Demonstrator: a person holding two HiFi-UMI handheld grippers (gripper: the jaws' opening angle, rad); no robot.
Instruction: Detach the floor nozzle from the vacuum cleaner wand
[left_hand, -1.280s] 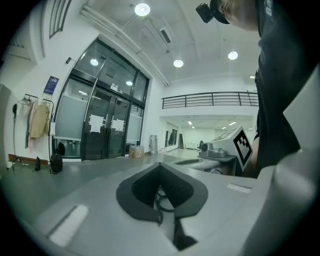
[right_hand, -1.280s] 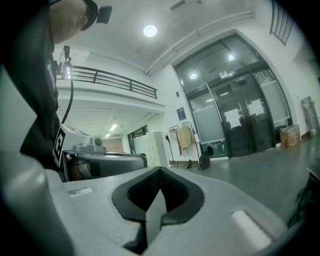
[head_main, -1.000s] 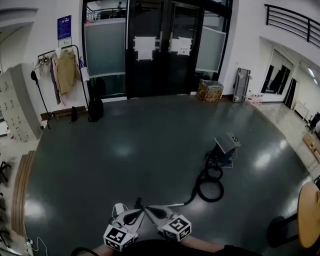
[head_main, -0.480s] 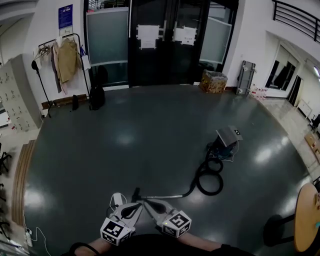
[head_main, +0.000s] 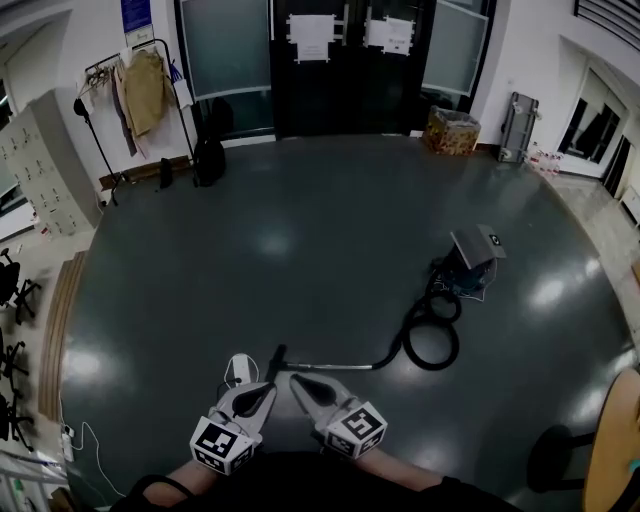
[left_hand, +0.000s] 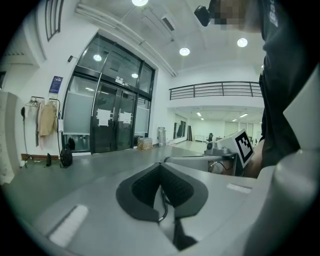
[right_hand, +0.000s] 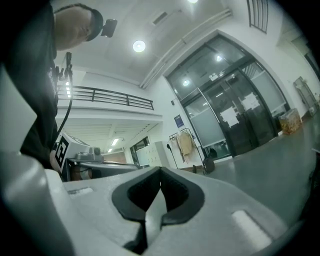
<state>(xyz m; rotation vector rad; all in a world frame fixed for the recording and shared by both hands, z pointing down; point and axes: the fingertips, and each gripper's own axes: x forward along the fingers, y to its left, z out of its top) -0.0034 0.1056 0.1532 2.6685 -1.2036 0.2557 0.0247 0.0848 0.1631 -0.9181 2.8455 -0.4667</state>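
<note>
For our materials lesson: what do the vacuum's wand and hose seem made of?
Wand: likely metal, pale and glinting, a thin straight tube. Hose: probably flexible black plastic or rubber, dull, lying coiled in loops.

My left gripper (head_main: 266, 388) and right gripper (head_main: 297, 381) both have pale grey shells with dark ribbed pads (left_hand: 176, 187) at the tips. Each carries a white cube (head_main: 222, 446) printed with black square markers. I see a thin dark wire (left_hand: 163, 207) behind the left pads, and a dark top (head_main: 300, 488) on the person.
</note>
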